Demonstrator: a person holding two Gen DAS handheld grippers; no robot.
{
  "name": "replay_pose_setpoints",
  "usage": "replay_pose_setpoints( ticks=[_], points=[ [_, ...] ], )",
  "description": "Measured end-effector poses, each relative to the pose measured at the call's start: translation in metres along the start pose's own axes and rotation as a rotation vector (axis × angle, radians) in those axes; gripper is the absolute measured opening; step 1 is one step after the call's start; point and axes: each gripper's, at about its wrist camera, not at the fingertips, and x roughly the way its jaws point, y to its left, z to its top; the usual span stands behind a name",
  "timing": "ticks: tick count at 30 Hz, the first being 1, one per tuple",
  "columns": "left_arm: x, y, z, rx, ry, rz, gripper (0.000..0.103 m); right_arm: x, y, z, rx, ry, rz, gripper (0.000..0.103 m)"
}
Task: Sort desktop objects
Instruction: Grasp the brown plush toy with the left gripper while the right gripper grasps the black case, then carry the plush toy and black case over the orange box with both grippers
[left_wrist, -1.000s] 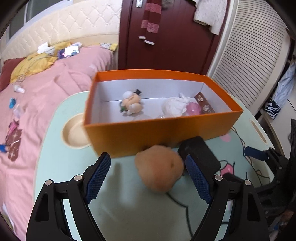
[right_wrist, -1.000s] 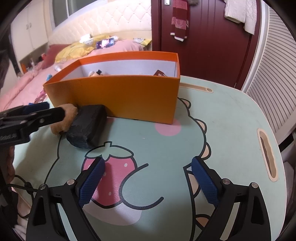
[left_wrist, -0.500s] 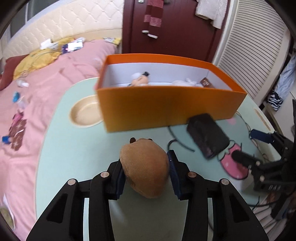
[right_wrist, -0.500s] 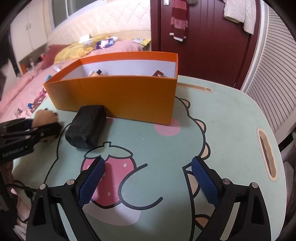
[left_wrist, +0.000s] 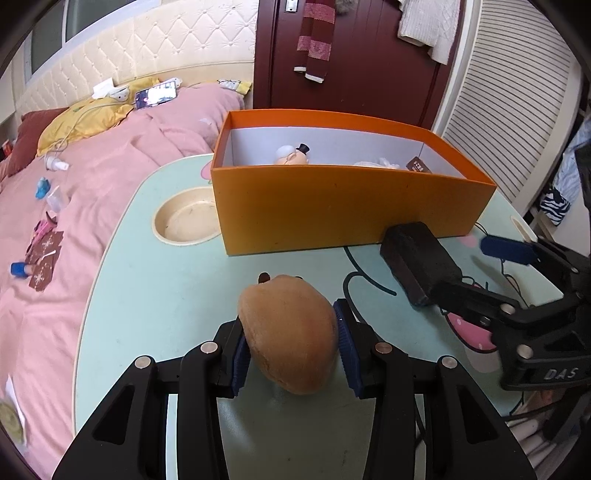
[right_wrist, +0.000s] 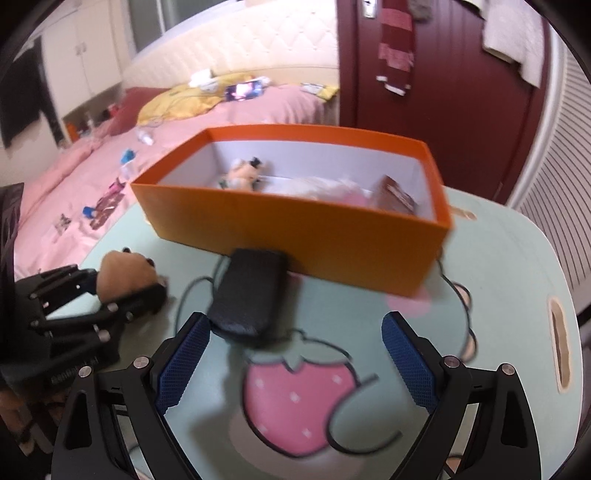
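My left gripper (left_wrist: 291, 350) is shut on a brown plush toy (left_wrist: 288, 332) and holds it above the mint-green table (left_wrist: 147, 302), in front of the orange box (left_wrist: 332, 206). The toy also shows in the right wrist view (right_wrist: 125, 273). A black case (left_wrist: 417, 262) lies on the table against the box's front wall; it also shows in the right wrist view (right_wrist: 251, 295). My right gripper (right_wrist: 295, 362) is open and empty, just in front of the black case. The box (right_wrist: 295, 229) holds a small figurine (left_wrist: 293, 155), a white plush (left_wrist: 380, 162) and a brown packet (right_wrist: 395, 195).
A round cup recess (left_wrist: 186, 221) sits in the table left of the box. A pink bed (left_wrist: 74, 177) with scattered small items lies beyond the table's left edge. A dark red door (left_wrist: 351, 55) stands behind. A slot handle (right_wrist: 557, 328) is at the table's right edge.
My left gripper closed on the brown plush toy and drew it back from the box. My right gripper moved forward and left towards the black case.
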Motion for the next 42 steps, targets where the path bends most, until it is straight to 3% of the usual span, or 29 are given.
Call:
replay_pose_setpoints(
  ticks=[7,8,9,10,13,16,26,35,42],
  points=[
    [0.0,-0.001,0.0,0.001,0.0,0.0,0.043,0.014,0.009,0.015,-0.01,0.01,0.017,0.086],
    [0.0,-0.001,0.0,0.002,0.0,0.0,0.043,0.018,0.009,0.015,-0.004,0.019,0.026,0.073],
    [0.0,-0.001,0.0,0.003,0.0,0.0,0.043,0.022,0.01,0.015,0.002,0.03,0.034,0.047],
    [0.0,-0.001,0.0,0.003,0.0,0.001,0.043,0.029,0.011,0.013,0.005,0.056,0.041,0.039],
    [0.0,-0.002,-0.001,0.003,0.0,0.003,0.043,0.027,0.02,0.006,-0.044,0.027,0.001,0.038],
    [-0.001,-0.002,0.0,0.003,-0.001,0.006,0.043,0.023,0.016,0.003,-0.019,0.031,0.029,0.038],
    [-0.005,-0.003,0.001,0.005,-0.008,0.027,0.043,0.004,0.015,-0.001,-0.047,-0.016,-0.023,0.038],
    [-0.04,-0.021,0.016,0.064,-0.105,0.029,0.043,-0.02,0.013,0.001,-0.043,-0.068,-0.032,0.038],
    [-0.058,-0.026,0.05,0.072,-0.169,-0.004,0.043,-0.04,0.011,0.013,-0.055,-0.126,-0.049,0.038]
  ],
)
